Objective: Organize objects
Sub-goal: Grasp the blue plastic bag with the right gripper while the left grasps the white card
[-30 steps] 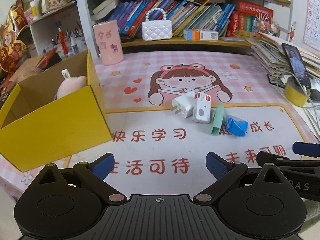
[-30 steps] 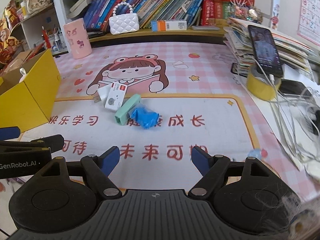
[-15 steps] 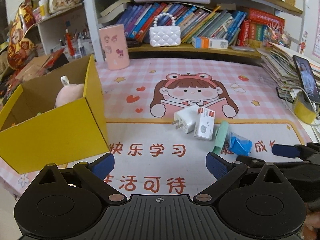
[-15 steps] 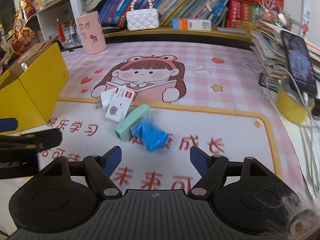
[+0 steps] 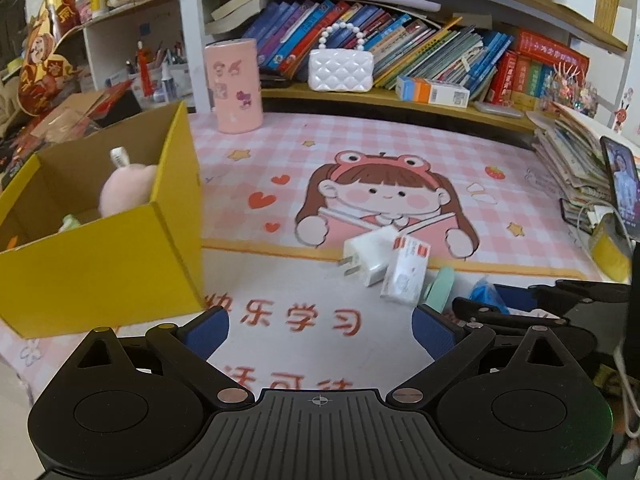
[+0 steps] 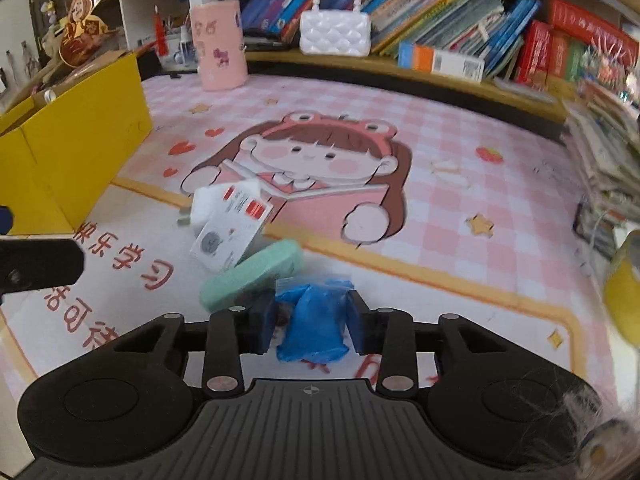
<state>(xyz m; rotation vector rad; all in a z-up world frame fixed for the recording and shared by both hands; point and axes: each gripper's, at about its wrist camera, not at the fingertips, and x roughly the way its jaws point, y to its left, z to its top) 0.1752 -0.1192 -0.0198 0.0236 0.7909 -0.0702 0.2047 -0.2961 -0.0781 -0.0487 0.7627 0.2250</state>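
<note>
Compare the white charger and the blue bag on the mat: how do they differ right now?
The charger is a hard white block with metal prongs; the blue bag is soft crumpled plastic. The charger lies free, partly under a white carton; the bag sits between the right gripper fingers, which are closing on it. The charger lies nearer the yellow box than the bag does. Both rest on the printed mat.
</note>
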